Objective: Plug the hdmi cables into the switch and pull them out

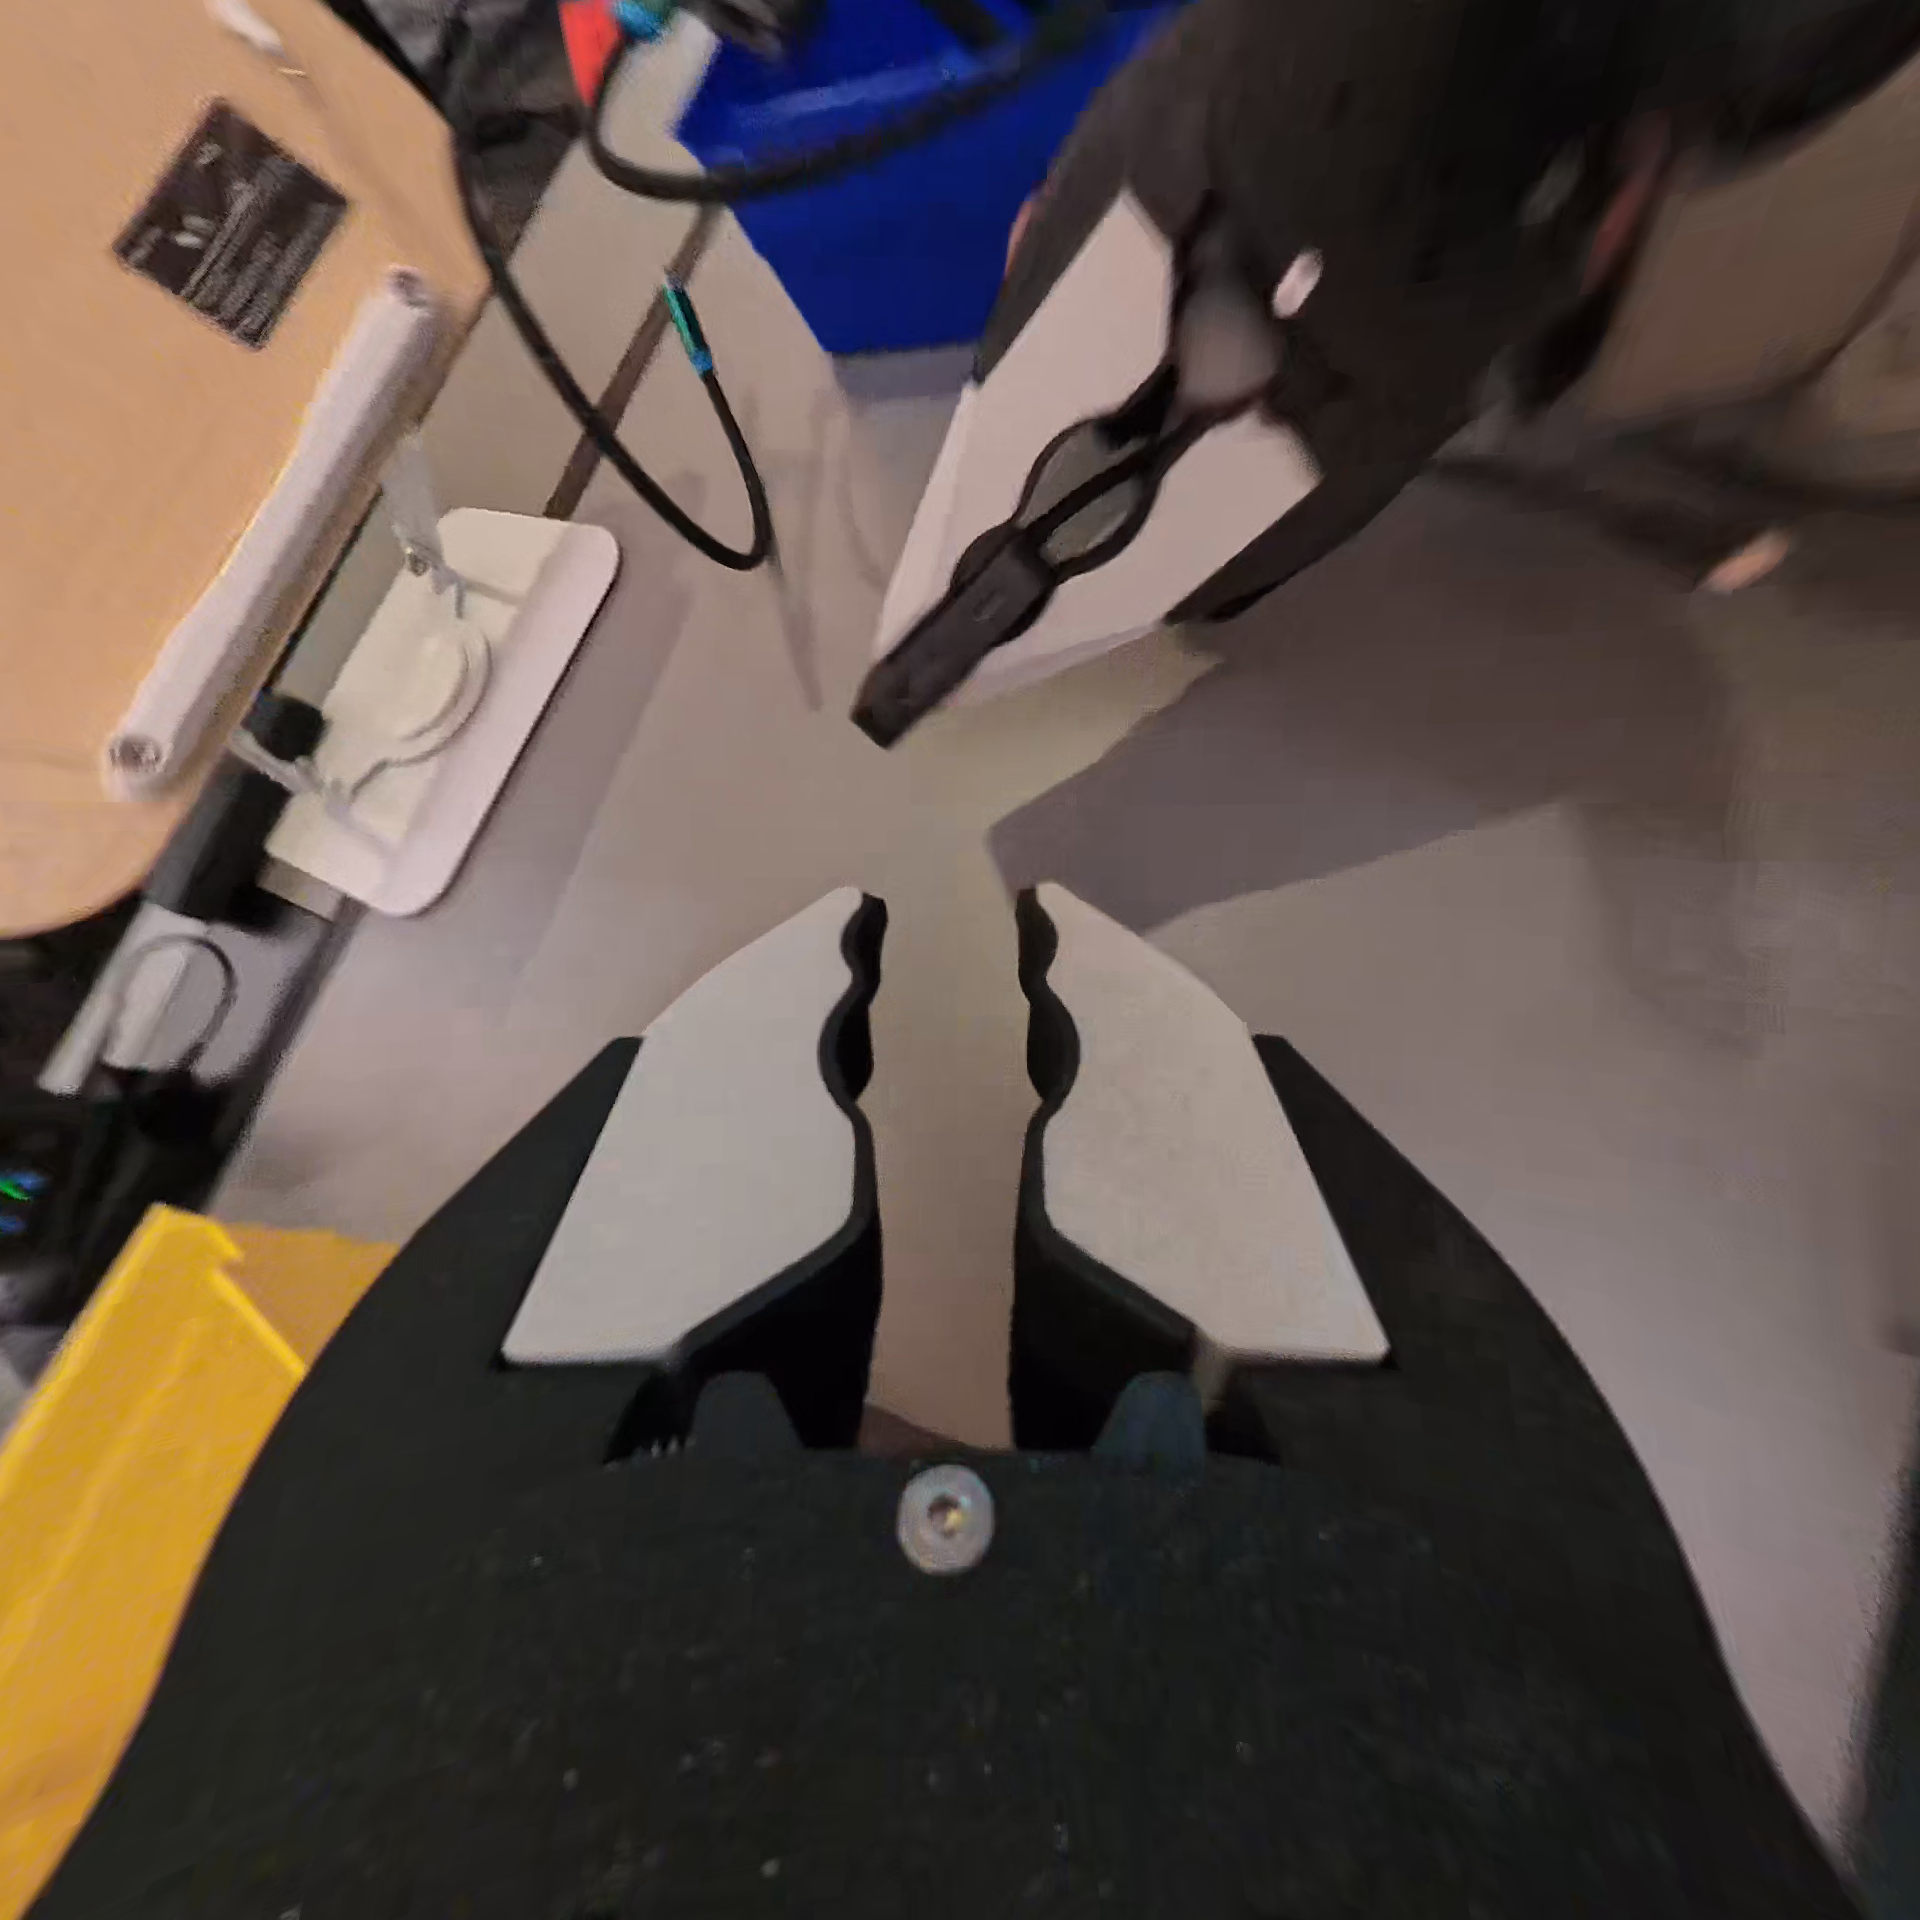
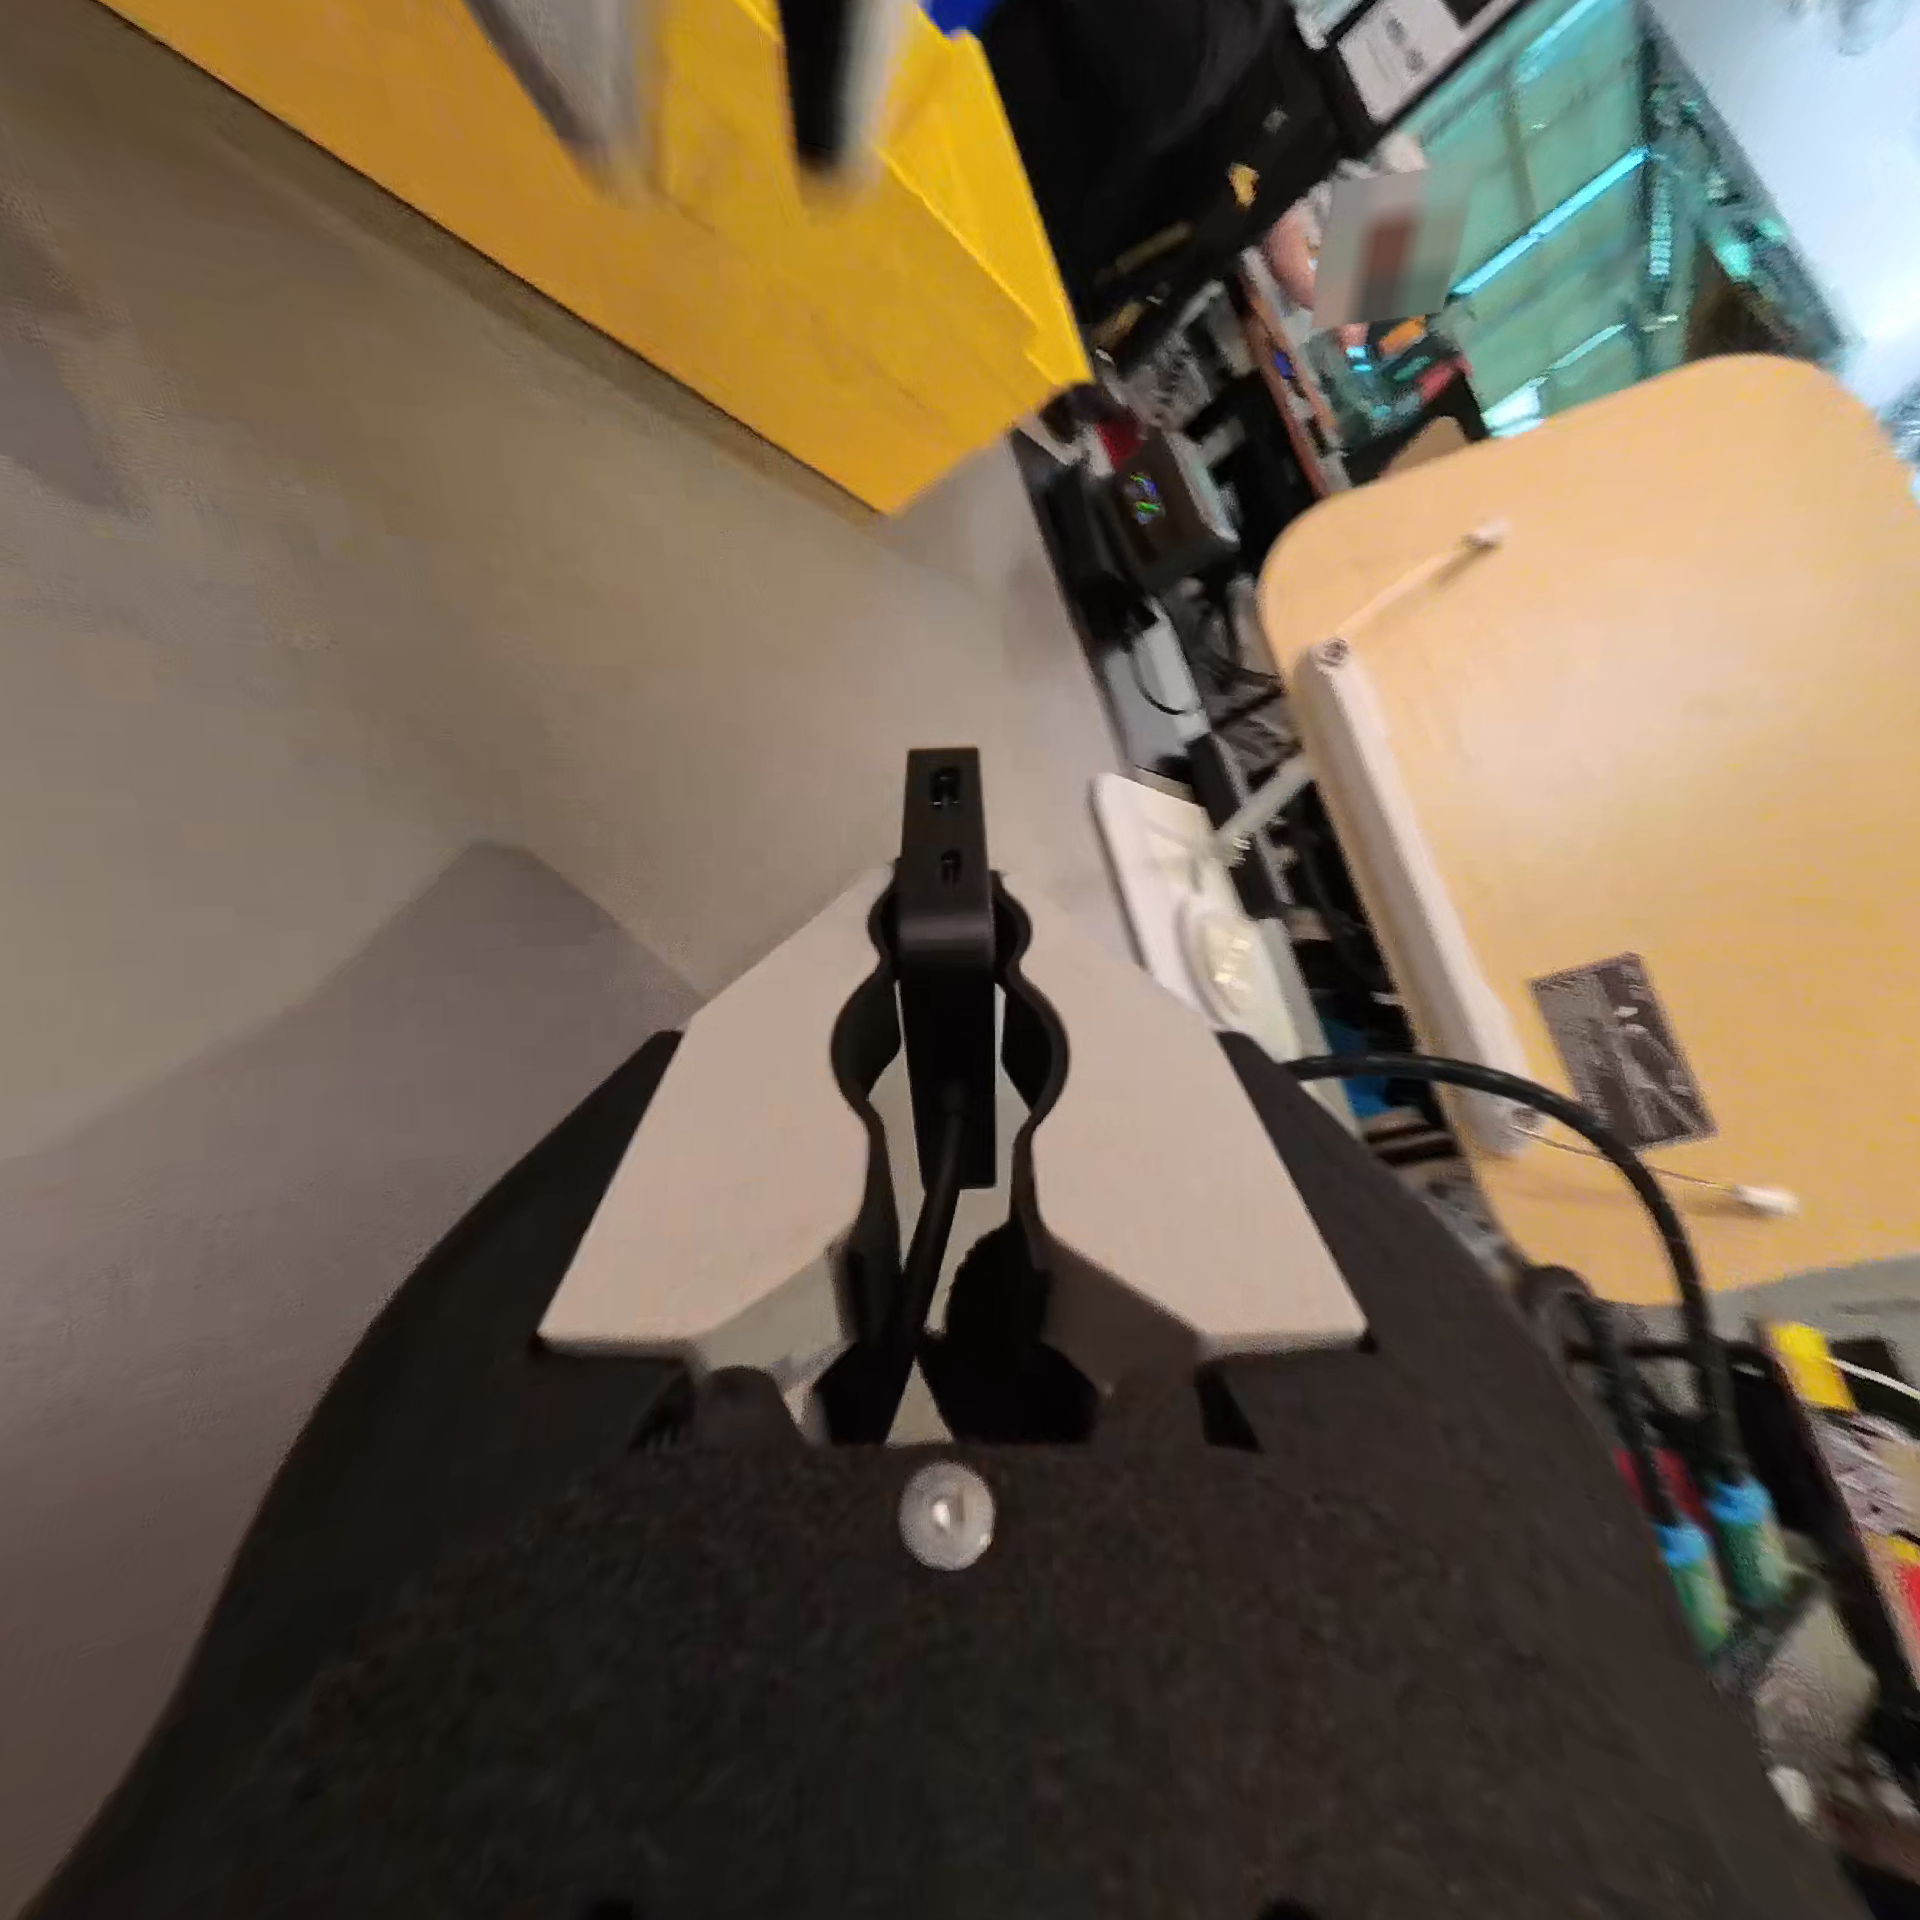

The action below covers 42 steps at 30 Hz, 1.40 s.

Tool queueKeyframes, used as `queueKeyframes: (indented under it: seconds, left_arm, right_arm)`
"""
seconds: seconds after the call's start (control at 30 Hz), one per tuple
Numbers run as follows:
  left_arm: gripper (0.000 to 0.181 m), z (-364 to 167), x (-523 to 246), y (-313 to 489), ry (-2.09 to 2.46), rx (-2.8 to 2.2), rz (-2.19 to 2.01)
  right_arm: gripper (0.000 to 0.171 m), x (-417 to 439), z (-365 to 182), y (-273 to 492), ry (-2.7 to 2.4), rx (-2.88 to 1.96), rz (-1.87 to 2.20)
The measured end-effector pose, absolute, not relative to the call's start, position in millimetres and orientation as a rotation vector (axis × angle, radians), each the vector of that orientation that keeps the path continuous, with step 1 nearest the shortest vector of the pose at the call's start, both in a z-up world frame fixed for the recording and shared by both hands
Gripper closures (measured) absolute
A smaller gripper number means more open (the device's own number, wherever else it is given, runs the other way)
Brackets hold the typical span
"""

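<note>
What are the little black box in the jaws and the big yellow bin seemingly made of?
The small black rectangular box, clamped in the right gripper, looks like matte moulded plastic: dull, even surface, rounded corners, cut-out ports. The large yellow bin also looks like plastic: uniform saturated colour, smooth straight walls. Blur leaves both uncertain.

Black textured gripper [image 1: 951, 914] bodies, white fingers [image 2: 748, 1122], apparently wavy black pads, silver screws

No writing can be read in either view. A black label [image 1: 231, 221] with pale print sits on the tan panel [image 1: 94, 436], too blurred to make out; the right wrist view shows the same label [image 2: 1621, 1049], equally smeared.
</note>
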State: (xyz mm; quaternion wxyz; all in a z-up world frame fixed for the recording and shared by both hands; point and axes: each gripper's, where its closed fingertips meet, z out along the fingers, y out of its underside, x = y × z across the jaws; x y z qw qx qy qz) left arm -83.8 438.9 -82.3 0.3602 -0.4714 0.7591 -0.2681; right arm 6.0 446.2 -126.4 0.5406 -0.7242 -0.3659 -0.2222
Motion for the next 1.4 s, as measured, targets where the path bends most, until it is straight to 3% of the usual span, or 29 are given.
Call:
queueKeyframes:
  seconds: [0.03, 0.17, 0.47, 0.7, 0.77, 0.97, 1.13, 1.2, 1.27, 1.4]
  left_arm:
    - [0.152, -73, -93, 438, 1.913, -1.279, -0.758]
    - [0.135, -58, -141, 436, 1.683, -1.492, -0.85]
    - [0.151, -117, -269, 497, 0.866, -1.743, -0.456]
    - [0.158, -142, -242, 508, 0.871, -1.79, -0.519]
    - [0.17, -144, -231, 497, 0.942, -1.774, -0.566]
    - [0.157, -125, -239, 499, 0.897, -1.734, -0.609]
    - [0.157, -87, -254, 558, 0.678, -1.854, -0.662]
    - [0.155, -92, -239, 587, 0.614, -2.029, -0.741]
    - [0.134, -107, -221, 608, 0.576, -2.197, -0.821]
    - [0.132, -141, -187, 627, 0.346, -2.463, -1.087]
  right_arm:
    - [0.159, 18, -125, 458, -0.859, -1.705, -0.582]
    - [0.159, 35, -127, 497, -0.806, -1.581, -0.652]
    - [0.159, 0, -141, 498, -0.922, -1.396, -0.58]
    - [0.159, -16, -139, 495, -0.932, -1.4, -0.496]
    - [0.159, -18, -143, 494, -0.958, -1.397, -0.519]
    - [0.159, -14, -145, 494, -0.948, -1.417, -0.531]
    - [0.159, -5, -146, 496, -0.916, -1.443, -0.528]
    - [0.159, -3, -146, 497, -0.907, -1.452, -0.523]
    - [0.159, -3, -146, 497, -0.906, -1.456, -0.518]
    - [0.159, -4, -147, 496, -0.912, -1.458, -0.51]
